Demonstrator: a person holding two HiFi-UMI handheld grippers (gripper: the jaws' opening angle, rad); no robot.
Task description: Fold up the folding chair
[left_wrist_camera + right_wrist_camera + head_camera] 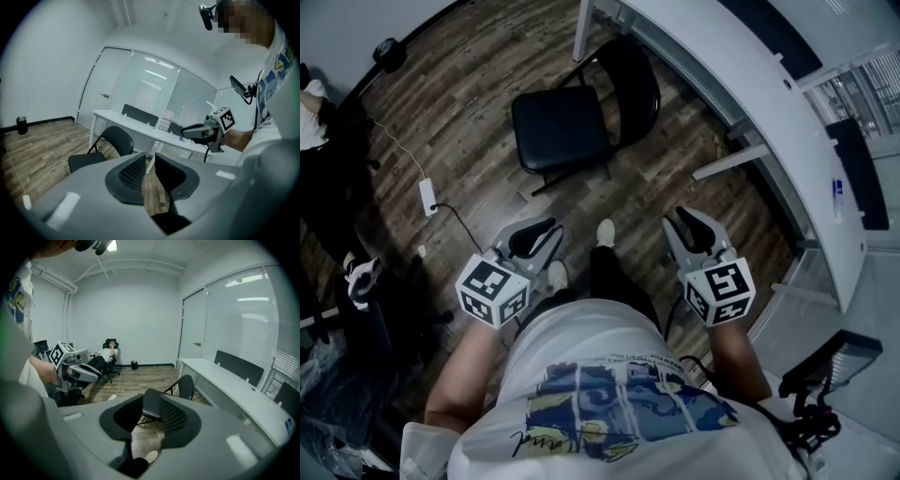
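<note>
A black folding chair (572,117) stands unfolded on the wood floor beside the white desk, its seat flat and its backrest toward the desk. My left gripper (546,231) and right gripper (686,221) are held side by side well short of it, both pointing toward it. In the left gripper view the chair (101,145) is ahead on the left; the left gripper (151,171) shows a narrow empty gap between its jaws. In the right gripper view the chair (180,387) shows through the wider empty gap of the right gripper (151,416).
A long curved white desk (750,103) runs along the right behind the chair. A white power strip (427,195) with its cable lies on the floor at left. A person sits in an office chair (105,357) at the far wall near a small black bin (134,364).
</note>
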